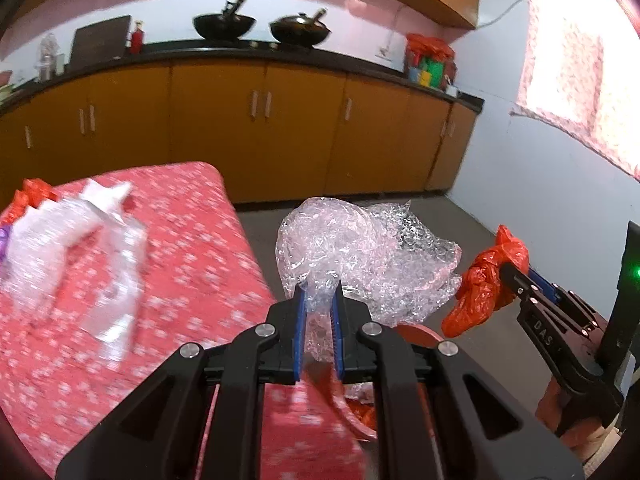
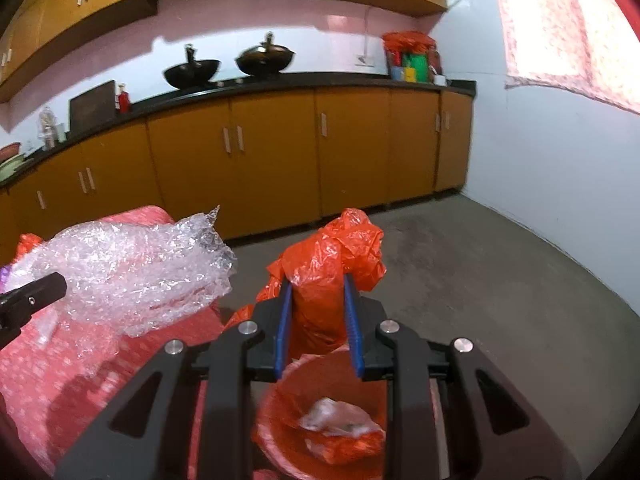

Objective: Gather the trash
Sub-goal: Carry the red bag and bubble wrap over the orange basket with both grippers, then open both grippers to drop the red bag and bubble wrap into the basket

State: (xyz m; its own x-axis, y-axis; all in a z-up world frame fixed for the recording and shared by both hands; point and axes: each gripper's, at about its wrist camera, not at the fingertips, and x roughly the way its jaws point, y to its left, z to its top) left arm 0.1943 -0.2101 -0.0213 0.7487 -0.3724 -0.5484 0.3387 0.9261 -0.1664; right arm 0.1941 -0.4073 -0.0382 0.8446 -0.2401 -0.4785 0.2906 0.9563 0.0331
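Black fingers of the left gripper [image 1: 319, 300] fill the foot of the left wrist view, their blue pads pinched narrow on a tail of bubble wrap [image 1: 360, 256]. Most of that wad balloons out ahead of the tips and to their right, hanging past the edge of the red cloth-covered table [image 1: 192, 248]. More clear plastic scraps [image 1: 80, 256] lie blurred on the cloth to the left. Just under the jaws, a rim of the red bin [image 1: 420, 334] peeps out, mostly hidden by the gripper body. At the right edge the right gripper [image 1: 516, 276] holds an orange bag [image 1: 484, 284] in the air, near the wrap but apart from it

Seen from the right wrist view, the right gripper's [image 2: 316, 292] jaws are closed partway on the orange bag [image 2: 332, 264], which stands up between the pads with its crumpled top above the tips. Directly below and slightly nearer the camera sits the red bin [image 2: 280, 408], with some trash already inside. The bubble wrap [image 2: 132, 272] hangs to the left, over the table's edge, the left gripper's finger [image 2: 32, 300] just entering the frame

I judge the bag to be nearly above the bin's mouth, so the right hand is the better placed to drop first; the wrap looks to need carrying further right
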